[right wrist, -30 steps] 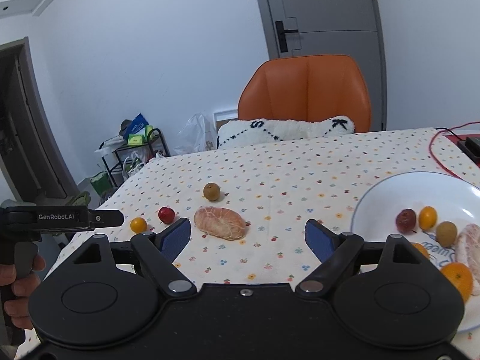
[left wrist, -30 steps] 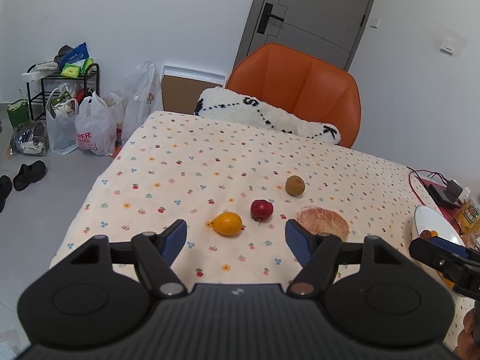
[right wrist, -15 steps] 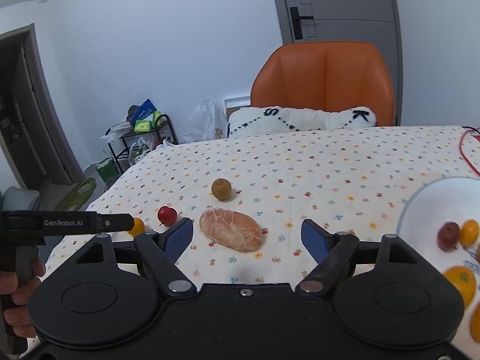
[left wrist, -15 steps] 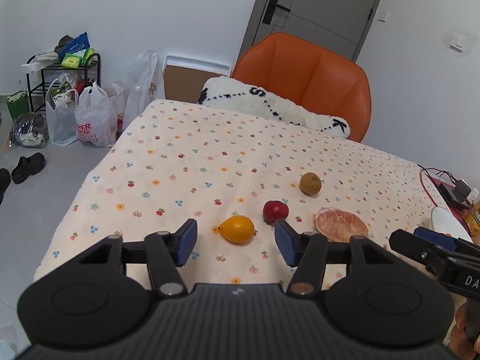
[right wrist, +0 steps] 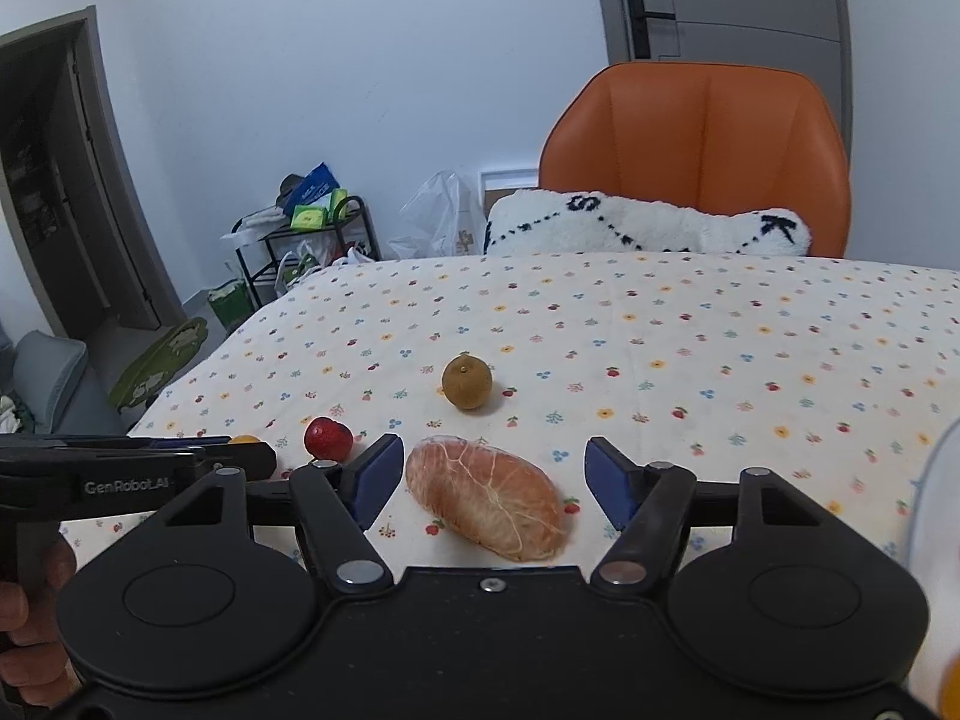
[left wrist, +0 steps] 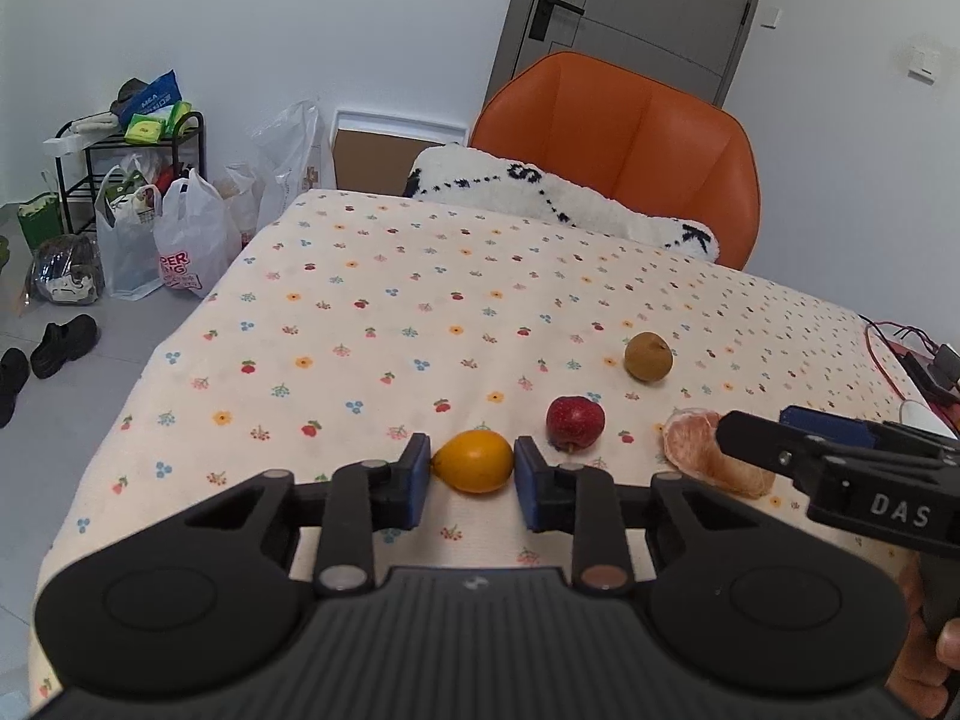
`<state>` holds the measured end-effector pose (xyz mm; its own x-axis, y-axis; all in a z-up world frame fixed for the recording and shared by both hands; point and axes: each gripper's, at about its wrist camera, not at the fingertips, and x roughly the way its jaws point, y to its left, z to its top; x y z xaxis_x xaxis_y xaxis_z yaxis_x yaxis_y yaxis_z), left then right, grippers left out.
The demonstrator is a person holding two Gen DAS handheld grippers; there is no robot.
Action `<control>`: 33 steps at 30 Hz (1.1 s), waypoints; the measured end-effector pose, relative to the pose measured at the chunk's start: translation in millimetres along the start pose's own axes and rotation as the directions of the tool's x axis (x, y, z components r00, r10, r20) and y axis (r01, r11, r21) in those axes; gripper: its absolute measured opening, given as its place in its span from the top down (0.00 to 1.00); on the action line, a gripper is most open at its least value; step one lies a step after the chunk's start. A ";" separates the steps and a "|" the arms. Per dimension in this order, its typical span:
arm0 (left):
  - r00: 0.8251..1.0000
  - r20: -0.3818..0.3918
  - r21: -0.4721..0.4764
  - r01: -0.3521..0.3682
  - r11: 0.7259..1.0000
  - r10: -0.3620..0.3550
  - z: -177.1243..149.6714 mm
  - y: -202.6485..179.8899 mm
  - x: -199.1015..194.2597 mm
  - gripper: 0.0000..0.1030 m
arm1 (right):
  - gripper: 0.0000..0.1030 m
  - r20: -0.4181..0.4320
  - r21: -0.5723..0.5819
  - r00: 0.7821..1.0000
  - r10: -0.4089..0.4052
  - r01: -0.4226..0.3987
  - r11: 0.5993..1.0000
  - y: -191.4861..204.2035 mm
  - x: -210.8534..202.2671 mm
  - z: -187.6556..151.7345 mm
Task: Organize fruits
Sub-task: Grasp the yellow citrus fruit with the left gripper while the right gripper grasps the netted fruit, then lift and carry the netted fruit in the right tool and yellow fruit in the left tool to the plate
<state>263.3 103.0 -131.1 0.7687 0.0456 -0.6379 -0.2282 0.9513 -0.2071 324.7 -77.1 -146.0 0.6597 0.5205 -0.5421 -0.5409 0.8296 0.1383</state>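
**Left pads close on the yellow fruit while the right lines up the peeled segment**

Half a second ago the left hand-held gripper (left wrist: 472, 471) stood spread, short of the yellow fruit (left wrist: 473, 459). Now its blue pads sit at either side of that fruit, the left pad touching it and the right pad at most a sliver off, so it is pinching or just about to. The fruit rests on the flowered counter (left wrist: 372, 324); I judge the lift has not begun.

Taking the yellow fruit as landmark: the red fruit (left wrist: 575, 422) lies just beside it to the right, the brown fruit (left wrist: 648, 356) farther right and beyond, and the peeled citrus segment (right wrist: 486, 498) farthest right.

The right hand-held gripper (right wrist: 489, 480) has moved in too. Its jaws are spread wide around the segment, the left pad close to it, the right pad clear. It is tilted forward and low over the cloth, and a hand (right wrist: 30, 612) shows on the left tool's grip.

Both picks look nearly ready for the plate.
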 end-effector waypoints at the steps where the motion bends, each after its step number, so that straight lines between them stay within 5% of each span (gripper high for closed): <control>1: 1.000 0.002 0.003 0.002 1.000 -0.002 -0.4 0.3 -0.2 0.72 | 0.37 -0.003 -0.004 1.000 0.004 -0.004 1.000 0.3 2.2 0.2; 11: 1.000 0.005 -0.035 0.011 0.999 -0.011 -2.2 10.0 -7.4 0.73 | 0.41 -0.048 -0.014 0.998 0.045 -0.045 0.999 4.0 5.5 -7.0; 19: 1.000 0.001 -0.059 0.023 0.998 -0.023 -7.7 15.5 -15.5 0.73 | 0.63 -0.090 -0.002 0.988 0.129 -0.130 0.991 10.5 -17.5 -16.0; 33: 1.000 0.004 -0.070 0.028 0.997 -0.028 -8.1 20.2 -17.6 0.73 | 0.56 -0.071 0.007 0.996 0.050 -0.050 0.999 17.9 -2.2 -10.1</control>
<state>240.3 119.0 -130.1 0.7774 0.0205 -0.6287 -0.2479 0.9286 -0.2762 308.3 -65.5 -150.7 0.5931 0.5461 -0.5917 -0.5694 0.8040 0.1714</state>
